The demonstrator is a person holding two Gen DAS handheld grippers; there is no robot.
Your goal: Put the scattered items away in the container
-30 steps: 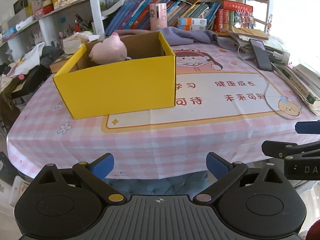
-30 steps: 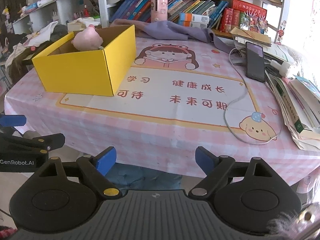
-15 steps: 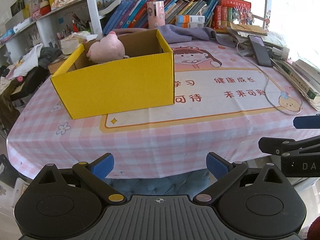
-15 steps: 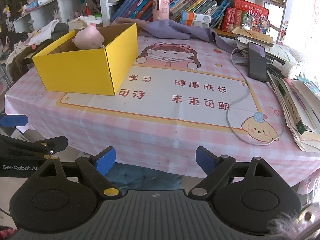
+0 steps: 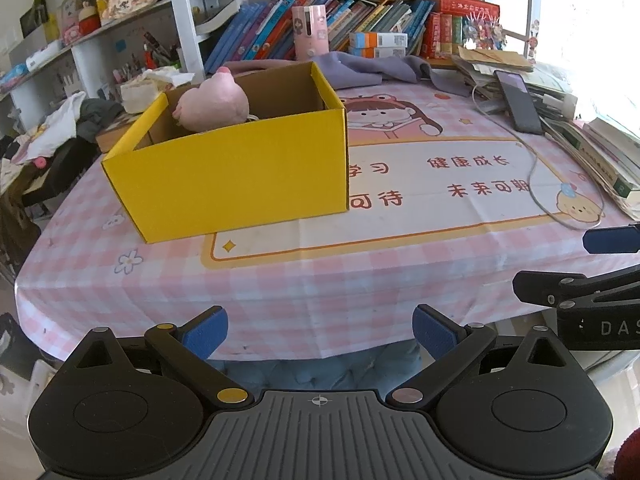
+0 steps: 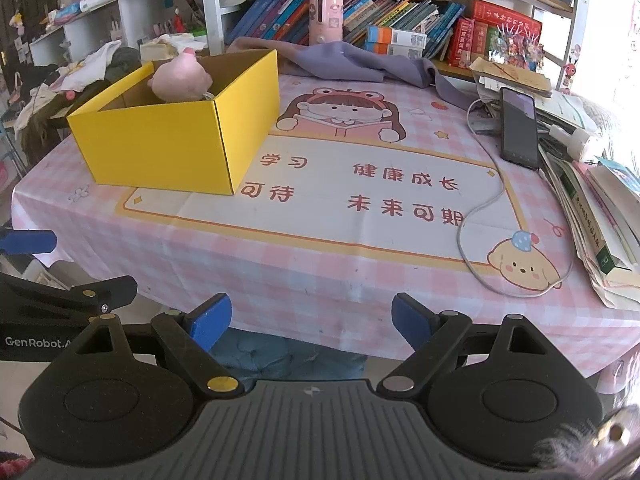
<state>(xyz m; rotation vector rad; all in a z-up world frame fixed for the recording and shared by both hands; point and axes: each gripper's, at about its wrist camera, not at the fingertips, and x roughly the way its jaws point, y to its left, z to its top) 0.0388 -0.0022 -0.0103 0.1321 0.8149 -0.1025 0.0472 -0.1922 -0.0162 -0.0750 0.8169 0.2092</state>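
Note:
A yellow cardboard box (image 5: 240,176) stands on the left of the pink checked tablecloth (image 5: 304,280); it also shows in the right wrist view (image 6: 168,148). A pink plush toy (image 5: 214,106) lies inside it at the back and pokes above the rim; it also shows in the right wrist view (image 6: 180,82). My left gripper (image 5: 320,330) is open and empty, held off the table's front edge. My right gripper (image 6: 311,320) is open and empty, also off the front edge, to the right of the left one. What else lies in the box is hidden.
A black phone (image 6: 519,128) with a white cable (image 6: 476,216) lies at the right. Stacked books and papers (image 6: 592,208) line the right edge. A purple cloth (image 6: 352,64) lies at the back before bookshelves (image 6: 360,16). Clothes (image 5: 68,120) pile up left of the table.
Both grippers have drifted slightly, so the box and table appear a little nearer and higher. Both stay open and empty. Nothing on the table has moved.

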